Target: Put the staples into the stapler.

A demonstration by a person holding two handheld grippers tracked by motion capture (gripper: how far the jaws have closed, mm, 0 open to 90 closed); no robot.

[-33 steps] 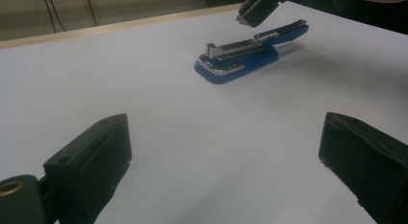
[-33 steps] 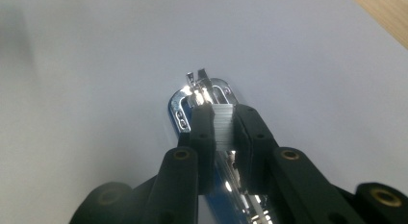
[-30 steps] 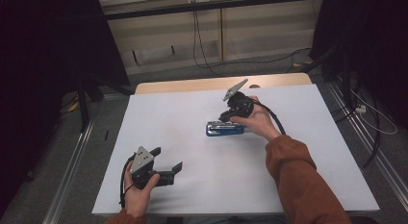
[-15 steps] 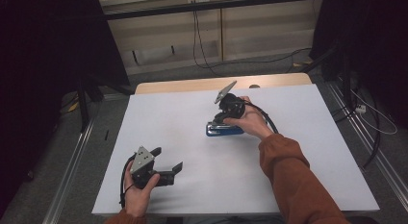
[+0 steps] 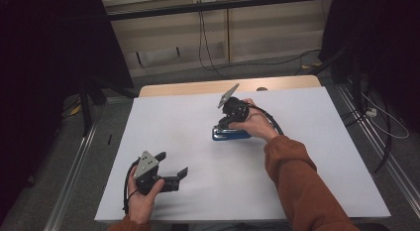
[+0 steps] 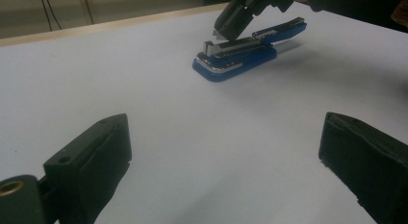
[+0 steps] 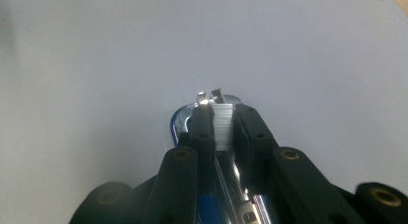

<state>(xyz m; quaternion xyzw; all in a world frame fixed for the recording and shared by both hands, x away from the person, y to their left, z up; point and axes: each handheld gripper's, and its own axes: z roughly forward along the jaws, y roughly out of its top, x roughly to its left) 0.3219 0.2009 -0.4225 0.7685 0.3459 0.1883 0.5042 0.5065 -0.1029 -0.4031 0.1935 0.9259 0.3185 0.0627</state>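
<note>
Right gripper (image 5: 224, 123) is tilted down onto the front end of the stapler (image 5: 231, 135). In the right gripper view its jaws are drawn close together with a strip of staples (image 7: 222, 125) pinched between them; the strip sits over the stapler's open channel, and the blue base and shiny metal nose show just beyond and below the jaw tips. In the left gripper view the same gripper (image 6: 222, 32) meets the stapler (image 6: 240, 53) at the top of its front end; the blue top arm is lifted a little behind the contact point.

The stapler lies flat on the white table (image 5: 188, 117), directly under the right gripper, with the person's right hand (image 5: 255, 123) just behind it.

Left gripper (image 5: 173, 167) is held low over the table, well apart from the stapler, which lies ahead of it. Its jaws are spread wide with nothing between them; bare table shows through the gap. Left hand (image 5: 143, 196) grips its body from behind.
</note>
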